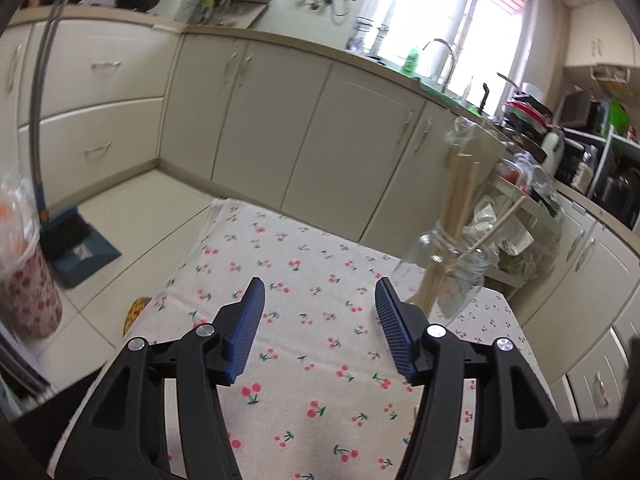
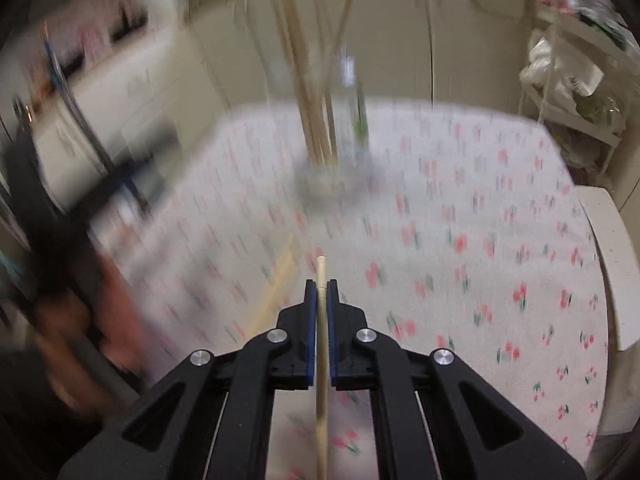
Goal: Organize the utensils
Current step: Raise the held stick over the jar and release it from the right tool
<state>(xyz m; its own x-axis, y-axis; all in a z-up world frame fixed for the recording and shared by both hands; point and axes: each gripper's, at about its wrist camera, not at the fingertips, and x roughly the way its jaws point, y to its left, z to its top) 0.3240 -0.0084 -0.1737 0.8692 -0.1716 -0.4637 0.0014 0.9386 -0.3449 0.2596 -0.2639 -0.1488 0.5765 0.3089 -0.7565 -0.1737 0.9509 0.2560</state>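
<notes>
My left gripper (image 1: 320, 292) is open and empty above the cherry-print tablecloth (image 1: 304, 352). To its right a clear glass jar (image 1: 452, 268) stands on the cloth and holds several wooden chopsticks (image 1: 460, 208). My right gripper (image 2: 320, 288) is shut on one wooden chopstick (image 2: 321, 360), which runs lengthwise between the fingers, above the cloth. The right wrist view is blurred. In it the jar (image 2: 340, 148) with chopsticks (image 2: 308, 92) stands ahead at the far side of the cloth. More chopsticks (image 2: 280, 280) lie on the cloth just left of my right gripper.
Cream kitchen cabinets (image 1: 280, 120) run behind the table. A blue dustpan and broom (image 1: 76, 244) stand on the tiled floor at the left. A patterned cup (image 1: 28, 292) is at the far left. A white rack with bags (image 2: 572, 80) stands at the right.
</notes>
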